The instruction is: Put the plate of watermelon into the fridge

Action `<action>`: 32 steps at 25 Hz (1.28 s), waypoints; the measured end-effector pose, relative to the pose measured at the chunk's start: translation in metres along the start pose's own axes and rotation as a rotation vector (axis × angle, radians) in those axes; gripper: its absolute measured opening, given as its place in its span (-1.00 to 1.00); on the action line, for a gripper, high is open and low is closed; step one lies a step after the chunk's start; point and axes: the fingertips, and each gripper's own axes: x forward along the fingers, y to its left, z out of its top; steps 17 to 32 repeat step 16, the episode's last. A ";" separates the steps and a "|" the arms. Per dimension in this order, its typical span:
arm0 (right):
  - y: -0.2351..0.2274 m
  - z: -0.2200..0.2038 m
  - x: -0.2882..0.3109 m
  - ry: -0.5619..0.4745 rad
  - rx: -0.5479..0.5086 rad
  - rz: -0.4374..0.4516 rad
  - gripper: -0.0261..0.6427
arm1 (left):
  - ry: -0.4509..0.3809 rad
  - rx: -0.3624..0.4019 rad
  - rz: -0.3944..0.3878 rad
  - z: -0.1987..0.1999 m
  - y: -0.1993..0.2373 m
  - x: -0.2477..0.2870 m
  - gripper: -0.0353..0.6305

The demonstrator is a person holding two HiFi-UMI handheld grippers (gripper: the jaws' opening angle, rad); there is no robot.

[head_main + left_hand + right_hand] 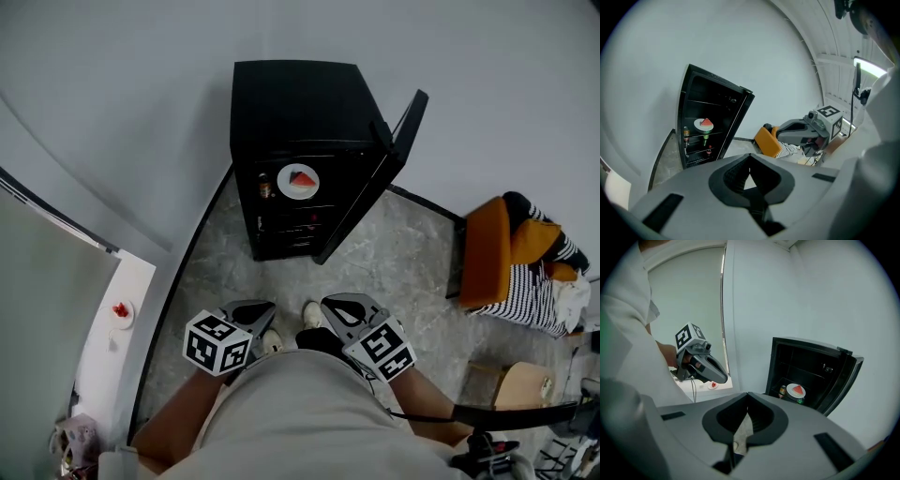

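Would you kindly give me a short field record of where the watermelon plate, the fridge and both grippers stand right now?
plate of watermelon: on a shelf inside the fridge
fridge: black, door swung open
left gripper: shut, empty, held well back from the fridge
right gripper: shut, empty, also held back
remaining: door not yet closed

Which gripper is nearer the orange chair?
Right. The right gripper is to the left of the orange chair, across open floor; the left gripper is farther left, beyond the right one.
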 end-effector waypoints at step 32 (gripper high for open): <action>0.003 0.009 0.012 -0.006 -0.030 0.006 -0.88 | -0.035 -0.008 0.033 -0.002 0.014 -0.011 -0.86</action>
